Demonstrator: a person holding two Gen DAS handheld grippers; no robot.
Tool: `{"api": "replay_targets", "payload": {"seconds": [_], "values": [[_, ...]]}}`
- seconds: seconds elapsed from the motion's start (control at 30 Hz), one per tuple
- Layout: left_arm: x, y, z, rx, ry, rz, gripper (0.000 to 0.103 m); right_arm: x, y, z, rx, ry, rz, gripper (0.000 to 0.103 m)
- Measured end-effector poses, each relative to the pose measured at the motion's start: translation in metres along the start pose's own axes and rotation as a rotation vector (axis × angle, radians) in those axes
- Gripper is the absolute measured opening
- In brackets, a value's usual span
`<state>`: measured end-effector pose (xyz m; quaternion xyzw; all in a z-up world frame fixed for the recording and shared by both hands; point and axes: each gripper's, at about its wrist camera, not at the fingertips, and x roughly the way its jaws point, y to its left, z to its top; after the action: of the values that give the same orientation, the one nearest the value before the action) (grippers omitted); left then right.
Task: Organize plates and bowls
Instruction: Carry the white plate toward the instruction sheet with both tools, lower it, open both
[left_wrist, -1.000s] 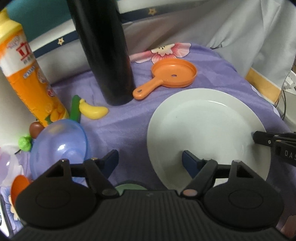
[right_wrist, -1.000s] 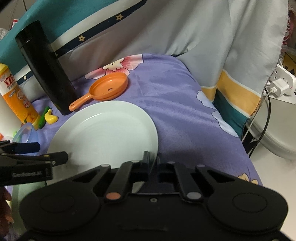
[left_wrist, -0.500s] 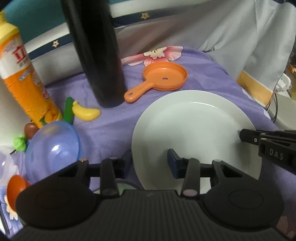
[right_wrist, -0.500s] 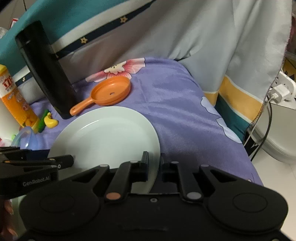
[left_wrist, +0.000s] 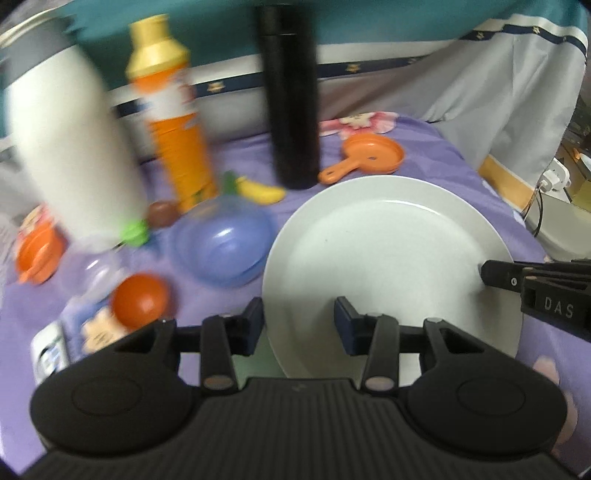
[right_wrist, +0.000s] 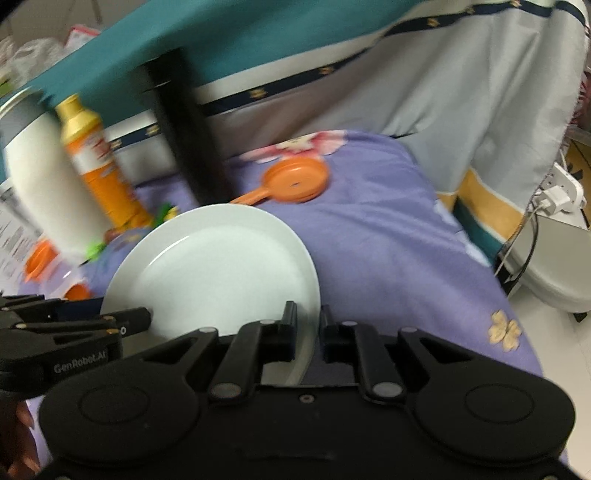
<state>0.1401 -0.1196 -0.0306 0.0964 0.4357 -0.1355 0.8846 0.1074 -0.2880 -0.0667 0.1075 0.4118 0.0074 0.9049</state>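
Left claw (left_wrist: 298, 325) clamped on near rim of white plate (left_wrist: 388, 258): one finger outside the edge, one on the glossy inner face. Right claw (right_wrist: 307, 334) pinched thin on the opposite rim, jaws nearly together around the edge. Plate round, smooth, glazed, shallow lip, held tilted between both claws above purple fabric (right_wrist: 388, 251), soft and matte with flower print. Just left of plate: translucent blue bowl (left_wrist: 225, 247), rounded plastic. Beyond: orange plastic toy pan (left_wrist: 369, 157), tall black matte cylinder flask (left_wrist: 291, 96), orange bottle (left_wrist: 177, 122) with gold cap, white flask (left_wrist: 70, 147), yellow toy banana (left_wrist: 258, 190). Left side motion-blurred.
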Motion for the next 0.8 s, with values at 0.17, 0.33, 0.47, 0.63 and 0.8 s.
{"api": "replay_targets", "payload": {"seconds": [0.17,0.33,0.47,0.63,0.8], "values": [[-0.038,0.046,-0.039,-0.046,0.007,0.037,0.041,-0.025,0.048,-0.023,-0.055,0.036,0.058,0.013],[-0.072,0.096,-0.084,-0.124,0.017,0.087,0.041,-0.043,0.098,-0.048,-0.104,0.079,0.13,0.013],[-0.094,0.137,-0.123,-0.194,0.031,0.127,0.041,-0.054,0.14,-0.07,-0.155,0.119,0.184,0.014],[-0.116,0.179,-0.169,-0.251,0.051,0.182,0.041,-0.059,0.195,-0.098,-0.23,0.173,0.233,0.013],[-0.127,0.209,-0.208,-0.295,0.075,0.218,0.041,-0.052,0.236,-0.119,-0.292,0.237,0.252,0.013]]}}
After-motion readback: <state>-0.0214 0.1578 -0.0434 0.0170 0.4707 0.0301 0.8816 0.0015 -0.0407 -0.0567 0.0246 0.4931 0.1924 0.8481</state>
